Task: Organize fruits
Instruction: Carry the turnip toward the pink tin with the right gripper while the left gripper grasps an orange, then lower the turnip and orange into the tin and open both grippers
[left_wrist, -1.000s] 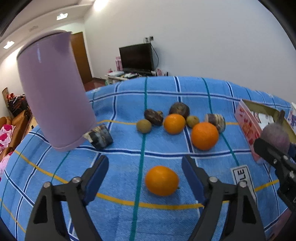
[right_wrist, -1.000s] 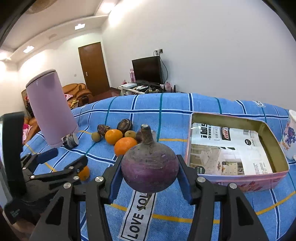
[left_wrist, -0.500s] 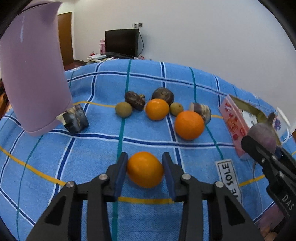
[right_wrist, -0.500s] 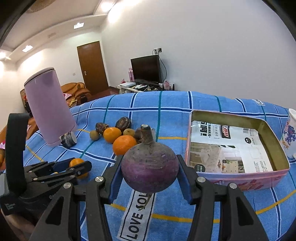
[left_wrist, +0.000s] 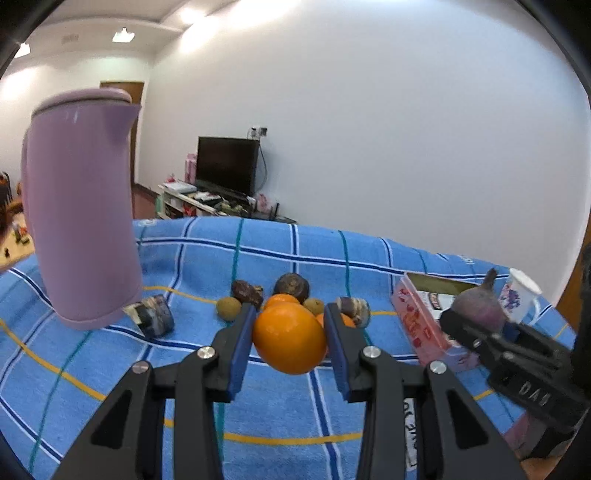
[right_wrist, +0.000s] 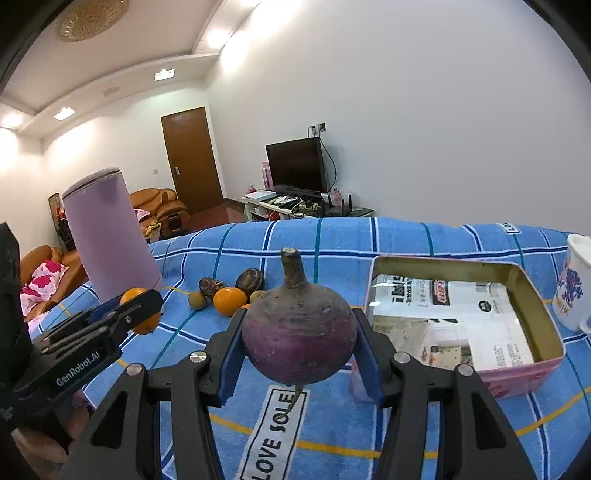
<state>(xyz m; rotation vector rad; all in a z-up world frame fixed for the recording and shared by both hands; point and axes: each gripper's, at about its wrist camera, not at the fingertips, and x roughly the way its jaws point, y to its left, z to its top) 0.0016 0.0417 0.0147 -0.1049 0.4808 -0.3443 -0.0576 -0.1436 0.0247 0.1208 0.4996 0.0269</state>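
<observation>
My left gripper (left_wrist: 290, 338) is shut on an orange (left_wrist: 289, 339) and holds it above the blue checked cloth (left_wrist: 110, 369). My right gripper (right_wrist: 299, 341) is shut on a purple turnip-like root (right_wrist: 299, 338), held in the air left of the open pink tin box (right_wrist: 532, 376). Behind the held orange lie another orange (left_wrist: 280, 300), small greenish fruits (left_wrist: 228, 307) and dark brown fruits (left_wrist: 291, 287). In the right wrist view the left gripper (right_wrist: 142, 308) shows at the left with the orange (right_wrist: 138, 295).
A tall lilac jug (left_wrist: 79, 243) stands at the left with a small dark wrapped item (left_wrist: 151, 315) at its foot. A white printed mug (right_wrist: 574, 284) stands right of the tin, which has paper packets inside. A "LOVE SOLE" label (right_wrist: 277, 435) is on the cloth.
My left gripper closed on the near orange and lifted it off the cloth. The right gripper kept hold of the purple root and stayed nearly still.
</observation>
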